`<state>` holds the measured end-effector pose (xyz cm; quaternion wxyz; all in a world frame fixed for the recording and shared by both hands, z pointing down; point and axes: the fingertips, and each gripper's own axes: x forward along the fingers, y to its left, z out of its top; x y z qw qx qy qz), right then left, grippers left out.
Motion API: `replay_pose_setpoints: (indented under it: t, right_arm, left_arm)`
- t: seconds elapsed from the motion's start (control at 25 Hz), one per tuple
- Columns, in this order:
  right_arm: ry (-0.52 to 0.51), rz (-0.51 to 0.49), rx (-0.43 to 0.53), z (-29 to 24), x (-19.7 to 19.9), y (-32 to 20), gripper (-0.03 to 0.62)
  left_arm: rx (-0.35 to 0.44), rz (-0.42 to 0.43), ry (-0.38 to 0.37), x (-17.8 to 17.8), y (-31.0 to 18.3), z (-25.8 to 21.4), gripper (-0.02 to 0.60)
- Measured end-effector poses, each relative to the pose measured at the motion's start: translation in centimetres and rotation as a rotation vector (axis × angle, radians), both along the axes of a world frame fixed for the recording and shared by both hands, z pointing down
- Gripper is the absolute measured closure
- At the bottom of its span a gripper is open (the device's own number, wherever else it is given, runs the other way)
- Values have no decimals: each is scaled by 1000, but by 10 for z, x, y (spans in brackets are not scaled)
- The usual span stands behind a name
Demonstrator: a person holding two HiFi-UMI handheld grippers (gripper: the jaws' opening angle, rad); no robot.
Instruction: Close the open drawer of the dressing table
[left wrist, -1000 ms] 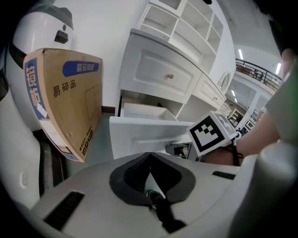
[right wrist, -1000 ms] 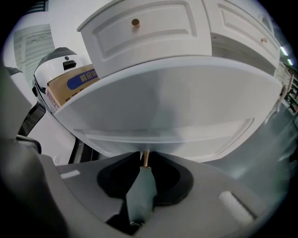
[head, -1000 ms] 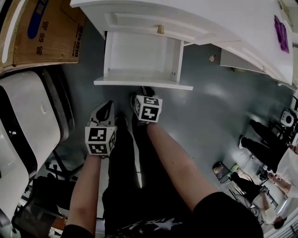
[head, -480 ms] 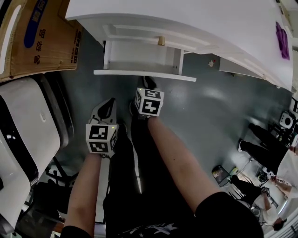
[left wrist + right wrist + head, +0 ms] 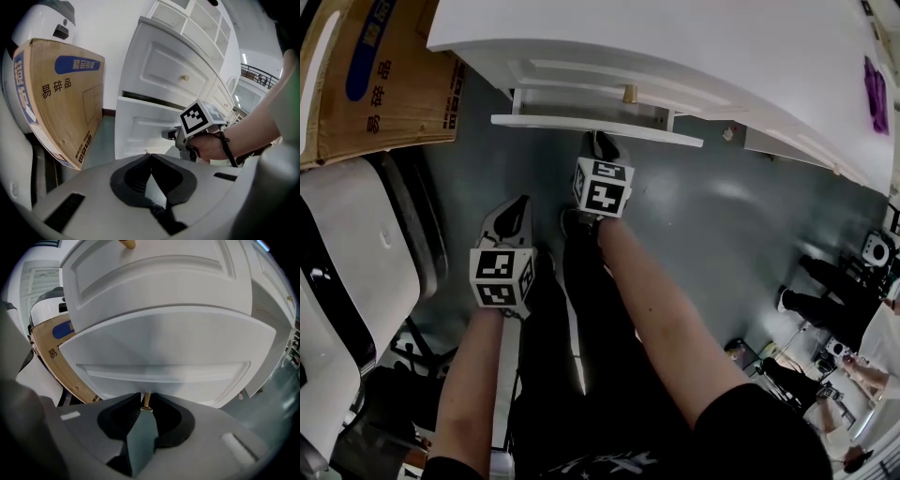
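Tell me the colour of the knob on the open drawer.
Brass-gold knob, against the white drawer front; clearest in the right gripper view.

Head view: drawer [image 5: 595,129] interior almost wholly hidden under the table top [image 5: 675,47]. Its knob [image 5: 146,406] is covered there by the right gripper [image 5: 602,145] and shows only in the right gripper view, part-hidden between the jaw tips. Left of the drawer, cardboard box [image 5: 366,75] cut by the frame edge. Right of the drawer, floor speck [image 5: 727,134] and purple item [image 5: 876,82]: too small to identify.
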<state>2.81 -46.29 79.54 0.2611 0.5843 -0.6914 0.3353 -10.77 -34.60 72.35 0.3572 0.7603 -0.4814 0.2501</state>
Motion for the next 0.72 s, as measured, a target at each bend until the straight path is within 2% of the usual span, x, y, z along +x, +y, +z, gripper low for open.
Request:
replay_pose_setpoints:
  t: [0.28,0.72]
  right_arm:
    - [-8,-33,23,-1,1,-25,511]
    - [28,-85,51,-2,3,-51,508]
  left_arm:
    - [-15,-75,49,0,-13,-1,572]
    - [-22,-138,61,-2,-33,-3,572]
